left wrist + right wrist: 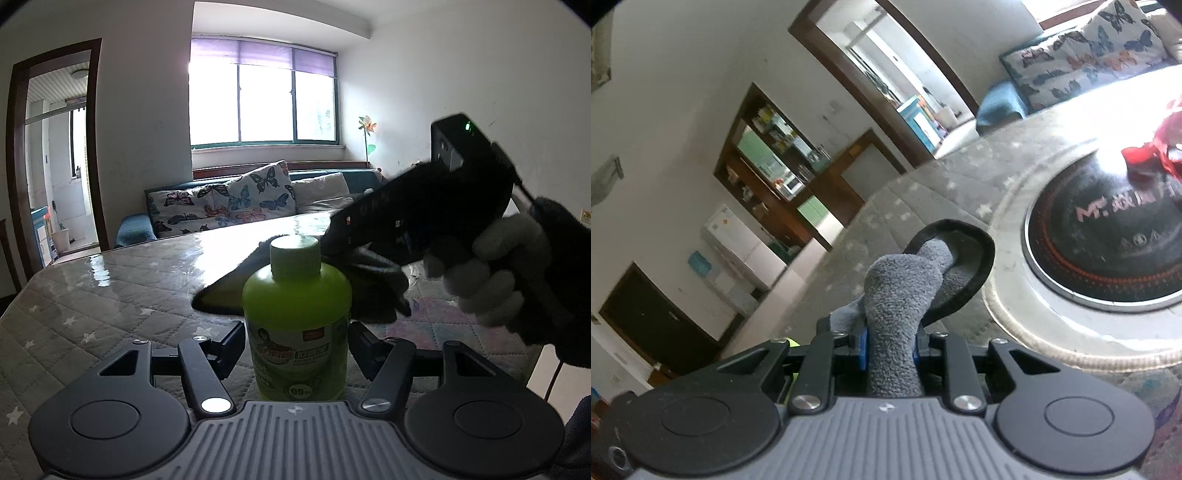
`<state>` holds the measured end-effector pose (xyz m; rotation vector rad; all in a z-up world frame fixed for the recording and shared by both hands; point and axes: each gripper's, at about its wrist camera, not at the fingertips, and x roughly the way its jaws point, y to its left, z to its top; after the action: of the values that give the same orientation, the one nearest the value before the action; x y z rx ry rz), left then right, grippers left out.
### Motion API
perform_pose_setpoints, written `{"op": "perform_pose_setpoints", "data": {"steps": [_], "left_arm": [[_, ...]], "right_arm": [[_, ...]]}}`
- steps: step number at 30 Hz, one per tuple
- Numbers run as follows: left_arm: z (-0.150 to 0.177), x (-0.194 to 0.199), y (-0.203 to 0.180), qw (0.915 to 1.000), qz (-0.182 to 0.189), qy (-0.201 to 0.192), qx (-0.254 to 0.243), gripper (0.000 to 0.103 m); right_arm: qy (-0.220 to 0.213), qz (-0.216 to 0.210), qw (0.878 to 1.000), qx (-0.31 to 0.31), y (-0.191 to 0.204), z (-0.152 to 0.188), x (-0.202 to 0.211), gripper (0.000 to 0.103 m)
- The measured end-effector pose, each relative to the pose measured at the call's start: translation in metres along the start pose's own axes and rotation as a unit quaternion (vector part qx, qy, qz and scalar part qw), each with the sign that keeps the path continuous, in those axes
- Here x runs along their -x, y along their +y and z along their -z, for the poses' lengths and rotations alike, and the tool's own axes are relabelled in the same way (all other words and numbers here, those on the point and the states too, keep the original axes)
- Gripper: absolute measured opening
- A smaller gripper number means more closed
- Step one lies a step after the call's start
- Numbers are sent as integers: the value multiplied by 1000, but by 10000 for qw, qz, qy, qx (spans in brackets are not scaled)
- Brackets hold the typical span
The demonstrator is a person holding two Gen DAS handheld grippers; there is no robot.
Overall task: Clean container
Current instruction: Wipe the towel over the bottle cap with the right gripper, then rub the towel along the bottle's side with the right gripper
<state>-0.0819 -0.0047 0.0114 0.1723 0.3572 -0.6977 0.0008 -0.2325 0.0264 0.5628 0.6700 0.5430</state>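
Note:
My left gripper (297,345) is shut on a green bottle (295,314) with a green cap, held upright over the quilted table (92,295). My right gripper (890,347) is shut on a grey cloth (897,295) with a black edge. In the left wrist view the right gripper (373,266) is up right of the bottle, held by a gloved hand (491,269), and the dark cloth (236,291) hangs from it just behind the bottle's shoulder. I cannot tell whether cloth and bottle touch.
A black round induction cooker (1104,240) is set in the table to the right, with a red object (1160,151) behind it. A sofa with butterfly cushions (236,203) stands behind the table. A doorway (55,155) is at far left.

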Motion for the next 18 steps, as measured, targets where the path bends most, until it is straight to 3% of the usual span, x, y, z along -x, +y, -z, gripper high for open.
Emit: {"op": "perform_pose_setpoints", "data": {"steps": [11,18], "left_arm": [[2,8,4,10000,-63,-1,-60,66],[5,15,11,9997,-190,66,101,67]], "right_arm": [[356,415,9985,-14,-18,26,-3,20],[395,556,9973,272,-6,44,10,20]]}}
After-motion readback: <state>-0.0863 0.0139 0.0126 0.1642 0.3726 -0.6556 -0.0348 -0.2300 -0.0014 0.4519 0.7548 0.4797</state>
